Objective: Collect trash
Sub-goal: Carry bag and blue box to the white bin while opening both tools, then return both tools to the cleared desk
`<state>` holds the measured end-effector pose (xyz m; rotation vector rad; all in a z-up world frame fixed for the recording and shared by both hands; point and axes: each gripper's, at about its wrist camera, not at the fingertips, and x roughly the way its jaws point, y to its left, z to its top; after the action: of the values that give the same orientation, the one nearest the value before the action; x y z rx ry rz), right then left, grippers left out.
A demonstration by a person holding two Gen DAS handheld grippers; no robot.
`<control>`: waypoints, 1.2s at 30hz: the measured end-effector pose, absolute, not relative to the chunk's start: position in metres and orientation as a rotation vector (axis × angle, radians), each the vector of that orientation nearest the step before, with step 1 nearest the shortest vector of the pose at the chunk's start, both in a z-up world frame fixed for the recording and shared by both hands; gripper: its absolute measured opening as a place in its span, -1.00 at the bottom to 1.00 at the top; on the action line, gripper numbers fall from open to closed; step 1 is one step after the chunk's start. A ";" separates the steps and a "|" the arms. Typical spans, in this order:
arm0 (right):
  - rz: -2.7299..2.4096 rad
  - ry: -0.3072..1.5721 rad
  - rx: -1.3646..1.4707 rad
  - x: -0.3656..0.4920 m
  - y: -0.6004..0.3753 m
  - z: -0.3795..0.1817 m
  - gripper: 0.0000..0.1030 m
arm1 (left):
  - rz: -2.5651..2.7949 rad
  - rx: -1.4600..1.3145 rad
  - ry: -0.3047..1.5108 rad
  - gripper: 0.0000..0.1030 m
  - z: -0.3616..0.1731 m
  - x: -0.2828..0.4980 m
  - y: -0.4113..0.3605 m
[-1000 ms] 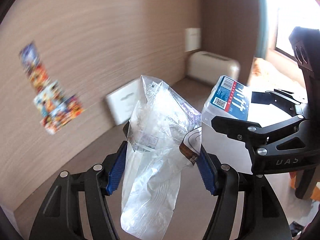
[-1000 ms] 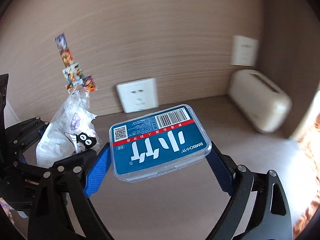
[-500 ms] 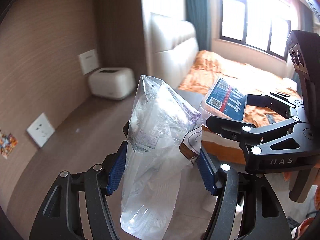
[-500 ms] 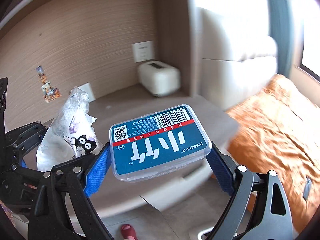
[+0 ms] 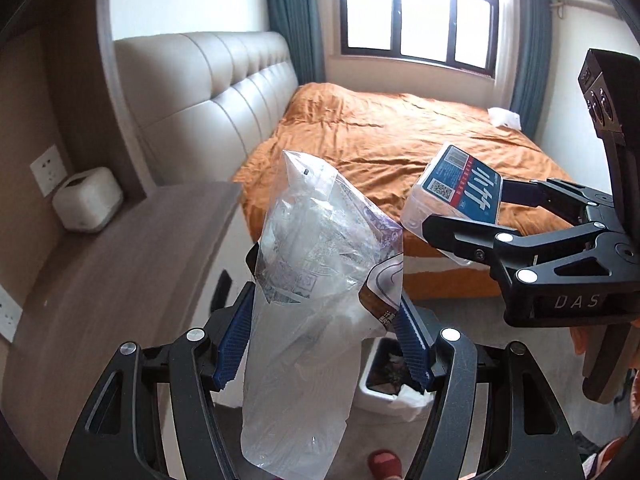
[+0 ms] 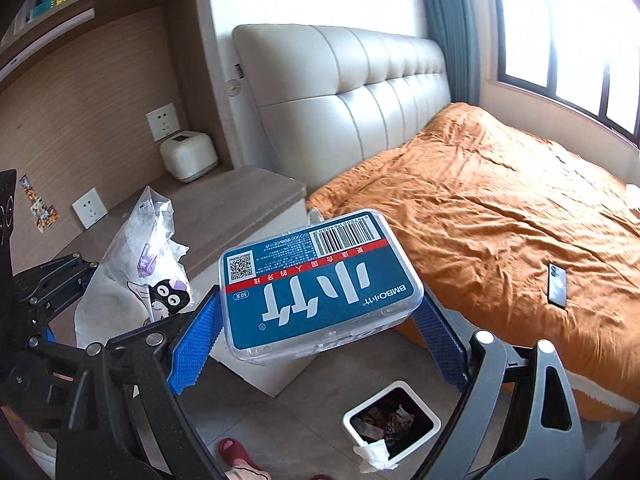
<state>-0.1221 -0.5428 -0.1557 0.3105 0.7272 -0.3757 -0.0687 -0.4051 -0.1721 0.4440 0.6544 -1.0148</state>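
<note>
Left gripper (image 5: 324, 336) jaws clamping clear plastic bag (image 5: 308, 320), right gripper (image 6: 320, 320) jaws gripping blue "BMBO" box (image 6: 320, 284) with barcode

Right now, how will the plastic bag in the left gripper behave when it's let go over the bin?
The plastic bag looks thin and crumpled, so likely floppy and light. It sags below the left gripper, so it may drift or cling and miss the bin.
</note>
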 end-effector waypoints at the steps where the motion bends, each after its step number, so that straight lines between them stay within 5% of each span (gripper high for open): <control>1: -0.398 0.728 0.327 -0.130 -0.549 -0.159 0.77 | -1.029 0.455 0.660 0.25 -0.177 -0.070 -0.411; 14: -0.579 0.820 0.472 -0.183 -0.603 -0.240 0.77 | -1.217 0.630 0.780 0.25 -0.280 -0.096 -0.501; 26: -0.657 1.030 0.705 -0.196 -0.656 -0.447 0.77 | -1.344 0.726 0.999 0.25 -0.480 -0.098 -0.568; 28: -0.651 1.075 0.722 -0.196 -0.660 -0.482 0.77 | -1.343 0.729 1.017 0.45 -0.510 -0.097 -0.574; 30: -0.641 1.120 0.727 -0.197 -0.662 -0.515 0.86 | -1.357 0.696 1.069 0.92 -0.537 -0.093 -0.577; 36: -0.637 1.177 0.710 -0.206 -0.656 -0.544 0.92 | -1.296 0.741 1.092 0.91 -0.571 -0.088 -0.576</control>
<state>-0.2058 -0.6562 -0.5437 0.7101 1.1767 -0.6369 -0.0884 -0.5761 -0.5706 0.7414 1.0925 -1.2959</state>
